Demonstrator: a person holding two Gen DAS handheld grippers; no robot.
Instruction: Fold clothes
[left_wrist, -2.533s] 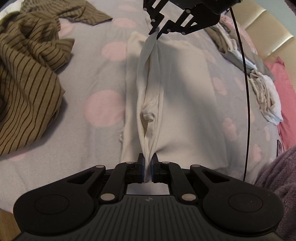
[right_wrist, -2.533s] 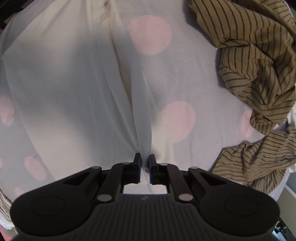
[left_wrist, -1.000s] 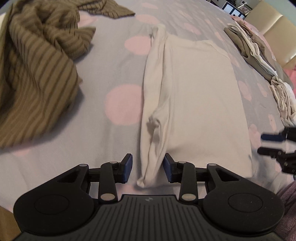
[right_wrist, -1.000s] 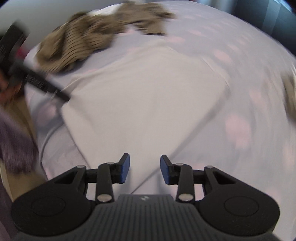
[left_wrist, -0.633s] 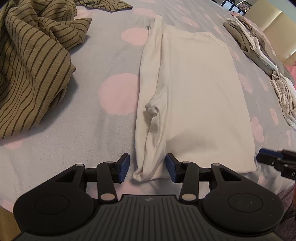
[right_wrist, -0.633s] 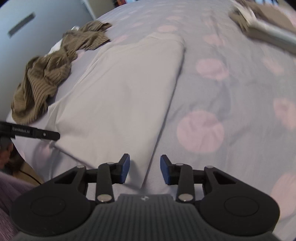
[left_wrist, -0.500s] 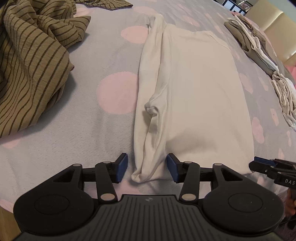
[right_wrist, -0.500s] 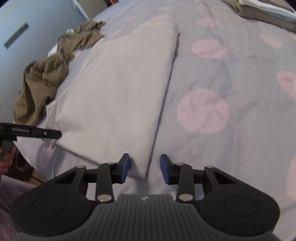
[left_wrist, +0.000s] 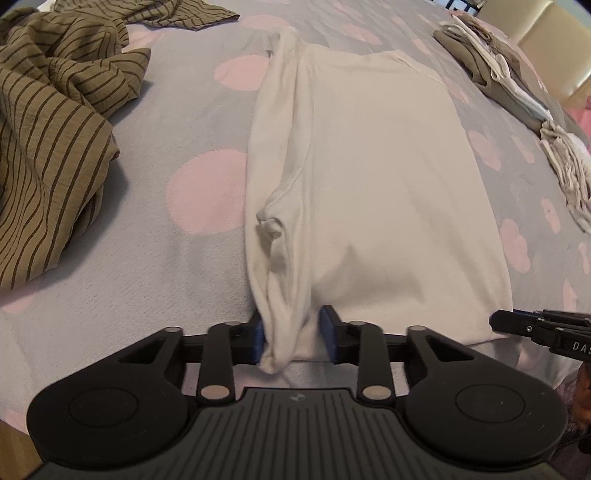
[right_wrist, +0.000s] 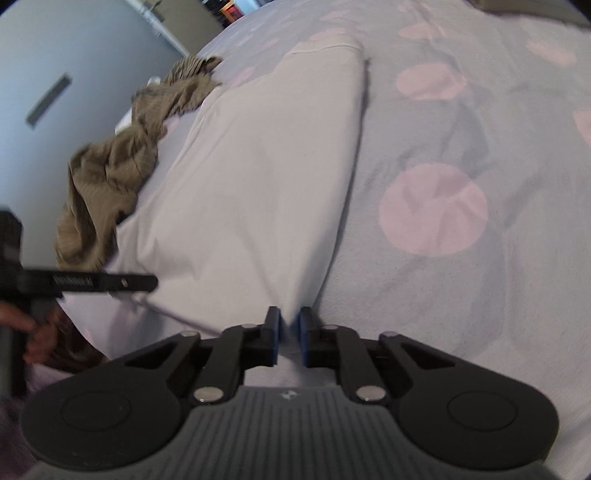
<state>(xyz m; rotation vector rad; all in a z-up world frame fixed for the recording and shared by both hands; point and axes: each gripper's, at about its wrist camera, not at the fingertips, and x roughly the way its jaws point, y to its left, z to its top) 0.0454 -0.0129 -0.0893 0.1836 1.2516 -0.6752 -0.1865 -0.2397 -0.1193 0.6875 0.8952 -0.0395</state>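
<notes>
Jaws of both grippers have just been closing: the left gripper (left_wrist: 295, 338) now pinches the white shirt's (left_wrist: 384, 192) bunched near corner, the right gripper (right_wrist: 290, 338) its other near corner. Shirt lies half-folded on the spotted bed (left_wrist: 147, 236), ready for a lengthwise fold. Striped garment (left_wrist: 48, 129) and folded pile (left_wrist: 498, 70) lie clear

The shirt (left_wrist: 388, 177) lies on the bed (left_wrist: 155, 266) before me, striped garment (left_wrist: 48, 140) far left, folded pile (left_wrist: 495, 70) far right.
</notes>
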